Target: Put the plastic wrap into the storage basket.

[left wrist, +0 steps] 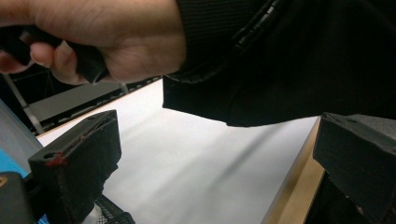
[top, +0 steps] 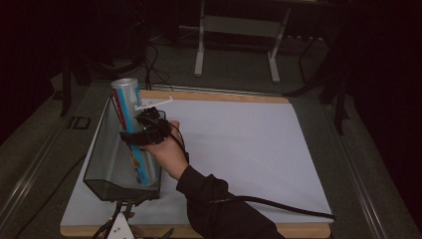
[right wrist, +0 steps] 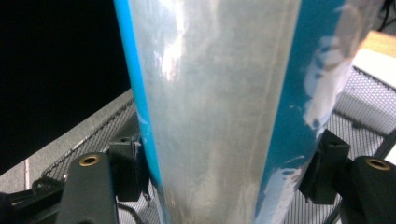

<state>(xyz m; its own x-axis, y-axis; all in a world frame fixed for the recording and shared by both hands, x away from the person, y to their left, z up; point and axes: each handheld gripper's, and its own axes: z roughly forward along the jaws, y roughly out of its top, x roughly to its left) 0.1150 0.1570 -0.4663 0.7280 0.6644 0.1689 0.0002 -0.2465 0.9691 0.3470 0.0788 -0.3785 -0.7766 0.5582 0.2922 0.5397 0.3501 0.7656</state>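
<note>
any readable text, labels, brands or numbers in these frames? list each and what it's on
None can be read.
The tall can held by the right gripper over the mesh basket carries blue, silver and red print with a small orange patch, too blurred in the high view to read.
In the right gripper view the can's side shows bare silver and blue bands with white smears, no letters.
The white table sheet is blank.

The tube (top: 130,127) is silver with blue and red stripes; the mesh basket (top: 102,164) is dark grey; the table sheet (top: 239,149) white.
</note>
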